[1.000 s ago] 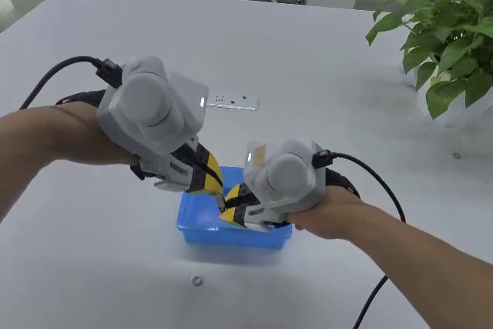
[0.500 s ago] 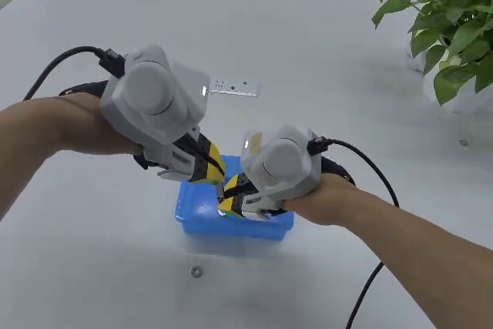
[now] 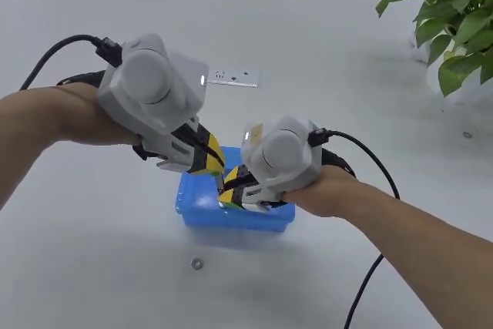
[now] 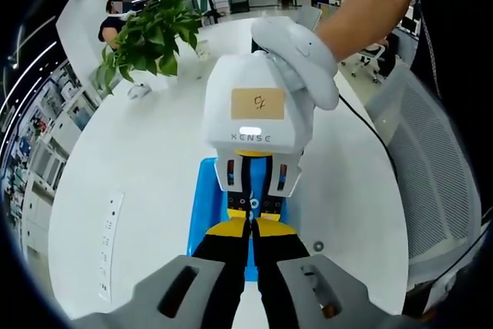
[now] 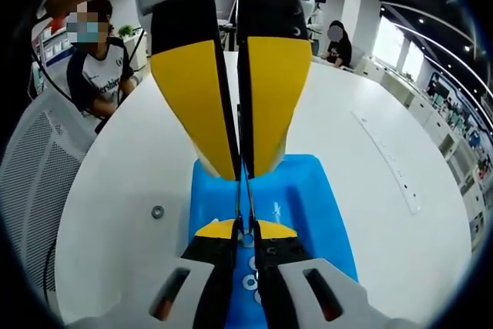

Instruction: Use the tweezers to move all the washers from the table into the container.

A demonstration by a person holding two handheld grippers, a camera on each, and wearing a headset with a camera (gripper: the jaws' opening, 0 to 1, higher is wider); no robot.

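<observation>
While the left gripper [image 5: 242, 172] and right gripper [image 5: 246, 230] both pinch the thin tweezers [image 5: 244, 196] above the container [image 5: 310, 190], an uneven release could drop them.

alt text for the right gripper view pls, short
The left gripper points down from the top, its yellow jaws shut on thin tweezers that run down into the closed jaws of the right gripper, above a blue container with a few washers in it. One more washer lies on the white table beside the container.
</observation>
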